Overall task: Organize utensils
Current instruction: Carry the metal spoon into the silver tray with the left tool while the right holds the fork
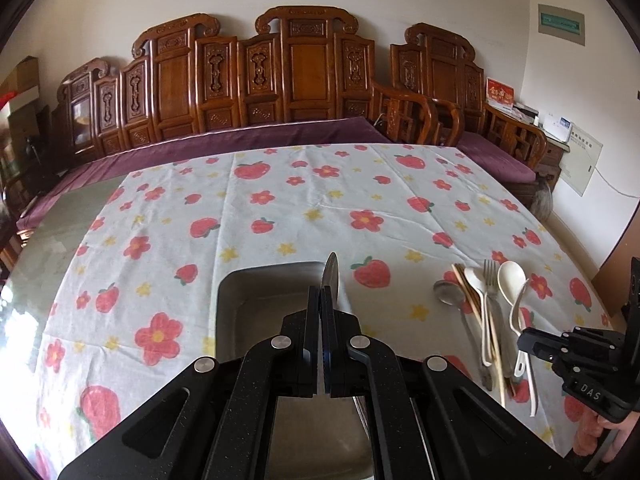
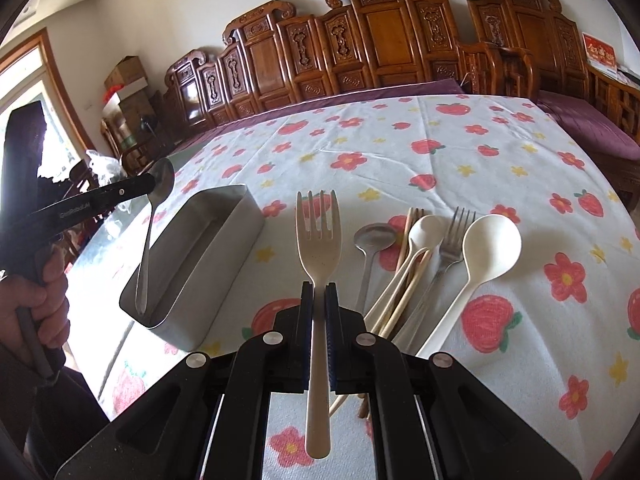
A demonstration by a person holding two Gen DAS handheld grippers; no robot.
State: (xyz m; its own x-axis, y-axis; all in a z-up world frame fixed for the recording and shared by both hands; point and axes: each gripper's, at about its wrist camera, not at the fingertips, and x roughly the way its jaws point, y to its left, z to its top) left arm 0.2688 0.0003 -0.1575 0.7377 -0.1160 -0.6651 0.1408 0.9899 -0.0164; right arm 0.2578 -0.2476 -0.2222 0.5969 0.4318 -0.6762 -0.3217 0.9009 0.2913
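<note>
My left gripper [image 1: 320, 292] is shut on a metal spoon [image 1: 331, 276], held edge-on over the steel box [image 1: 240, 280]. In the right wrist view that spoon [image 2: 154, 220] hangs handle-down with its tip inside the steel box [image 2: 224, 240], held near the bowl by the left gripper [image 2: 150, 182]. My right gripper [image 2: 319, 288] is shut on a cream fork [image 2: 318, 240], held above the cloth right of the box. The right gripper [image 1: 532, 342] also shows at the right edge of the left wrist view.
A pile of utensils lies on the strawberry tablecloth [image 2: 440, 152]: a metal spoon [image 2: 370, 248], cream spoons [image 2: 480, 256], chopsticks [image 2: 412, 280] and a metal fork [image 2: 452, 240]. The pile also shows in the left wrist view [image 1: 488, 304]. A carved wooden bench [image 1: 280, 72] stands behind the table.
</note>
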